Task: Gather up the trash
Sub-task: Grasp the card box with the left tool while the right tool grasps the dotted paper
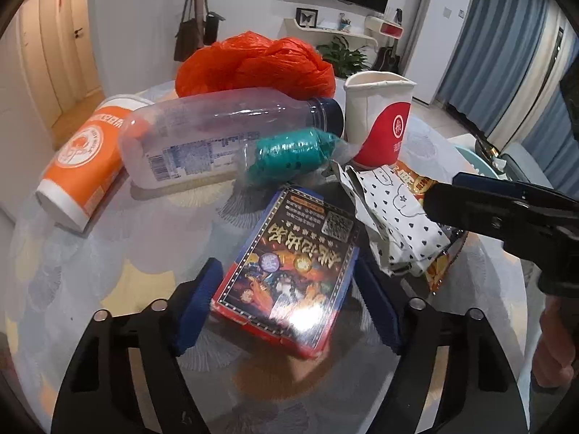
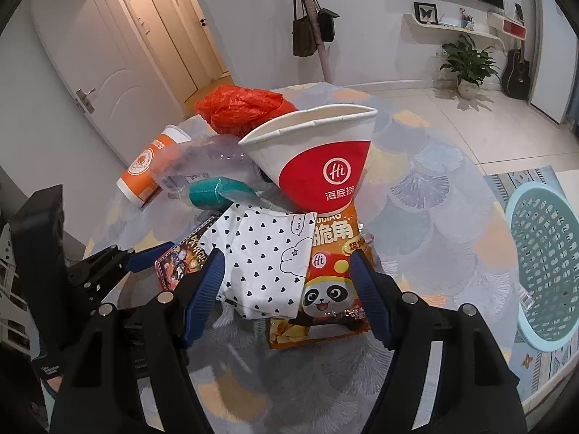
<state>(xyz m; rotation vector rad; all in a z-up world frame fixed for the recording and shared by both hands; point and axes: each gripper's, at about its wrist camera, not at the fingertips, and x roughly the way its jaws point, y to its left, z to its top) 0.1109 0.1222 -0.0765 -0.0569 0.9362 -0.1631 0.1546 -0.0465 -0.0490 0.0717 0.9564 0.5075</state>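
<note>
The left gripper (image 1: 286,289) is pitched steeply down over the round table (image 1: 119,282), its blue pads set on either side of a small printed card box (image 1: 289,275). The left pad (image 1: 197,300) appears to touch the box's edge; whether the right pad presses on it cannot be told, so a firm clamp is not confirmed. The right gripper (image 2: 286,289) is likewise angled downward, its jaws apart and straddling a white heart-dotted wrapper (image 2: 264,267) and an orange panda snack bag (image 2: 325,289), with neither pad seen pressing on them. Behind these, trash is heaped on the table: a squashed red-and-white paper cup (image 2: 318,155), a clear plastic bottle (image 1: 224,133) lying on its side, an orange cup (image 1: 83,159) tipped over, a teal wrapped roll (image 1: 293,152) and a crumpled red plastic bag (image 1: 253,65). A pale blue basket (image 2: 539,264) stands on the floor beside the table.
</note>
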